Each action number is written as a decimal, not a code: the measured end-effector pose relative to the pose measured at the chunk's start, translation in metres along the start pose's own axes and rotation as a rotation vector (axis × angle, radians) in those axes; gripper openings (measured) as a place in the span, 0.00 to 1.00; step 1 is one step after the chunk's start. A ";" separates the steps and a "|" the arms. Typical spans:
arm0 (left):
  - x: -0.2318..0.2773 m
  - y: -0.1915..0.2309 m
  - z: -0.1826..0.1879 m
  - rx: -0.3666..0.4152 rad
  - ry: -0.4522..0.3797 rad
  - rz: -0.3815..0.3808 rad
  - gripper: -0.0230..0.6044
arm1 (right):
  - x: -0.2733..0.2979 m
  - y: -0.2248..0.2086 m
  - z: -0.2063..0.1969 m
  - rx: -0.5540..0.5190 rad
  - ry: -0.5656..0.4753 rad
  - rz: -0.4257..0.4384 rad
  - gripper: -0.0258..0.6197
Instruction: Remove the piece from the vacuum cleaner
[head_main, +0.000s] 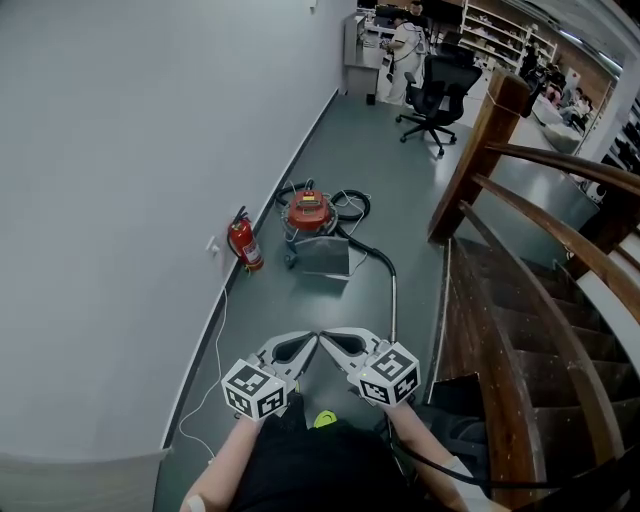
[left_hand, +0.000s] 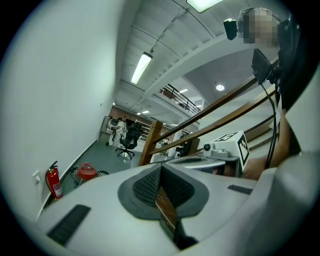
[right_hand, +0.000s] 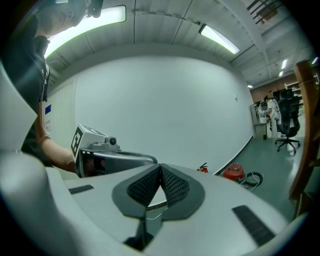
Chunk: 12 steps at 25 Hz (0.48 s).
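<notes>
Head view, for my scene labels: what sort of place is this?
Likely an office building's corridor: a wooden staircase, a red fire extinguisher and an office chair further down.

- We count two grippers: the left gripper (head_main: 311, 341) and the right gripper (head_main: 328, 339).
- We count two marker cubes (head_main: 256, 390), one on each gripper.
- We see one red vacuum cleaner (head_main: 310, 212), with one black hose (head_main: 368, 250) and one metal tube (head_main: 393, 300).
- We see one grey rectangular part (head_main: 325, 257).
- We count one fire extinguisher (head_main: 244, 243).
- We count one black office chair (head_main: 437, 90).
- We see one wooden staircase (head_main: 520, 330), with one newel post (head_main: 485, 140) and two wooden rails (head_main: 560, 160).
- We make out one person in white (head_main: 405, 45); any others far off are too small for us to count.
- In the right gripper view we count two long ceiling lights (right_hand: 217, 38).
</notes>
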<state>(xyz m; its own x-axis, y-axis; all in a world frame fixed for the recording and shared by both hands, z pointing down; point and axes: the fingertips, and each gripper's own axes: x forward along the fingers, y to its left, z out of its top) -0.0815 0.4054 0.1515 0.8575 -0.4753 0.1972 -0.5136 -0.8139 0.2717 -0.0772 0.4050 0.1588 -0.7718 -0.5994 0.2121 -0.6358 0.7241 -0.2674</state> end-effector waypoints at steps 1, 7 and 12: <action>0.001 0.000 -0.001 0.007 0.009 0.002 0.05 | 0.000 -0.001 -0.001 0.004 -0.001 0.000 0.06; 0.008 0.007 -0.007 0.029 0.046 -0.001 0.05 | 0.004 -0.009 0.000 0.020 -0.007 0.000 0.06; 0.022 0.016 -0.006 0.024 0.041 -0.016 0.05 | 0.008 -0.025 0.001 0.028 0.000 -0.021 0.06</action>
<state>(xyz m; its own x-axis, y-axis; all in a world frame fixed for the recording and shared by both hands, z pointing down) -0.0716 0.3837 0.1659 0.8635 -0.4480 0.2316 -0.4981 -0.8296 0.2524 -0.0673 0.3816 0.1666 -0.7583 -0.6145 0.2178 -0.6515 0.7015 -0.2889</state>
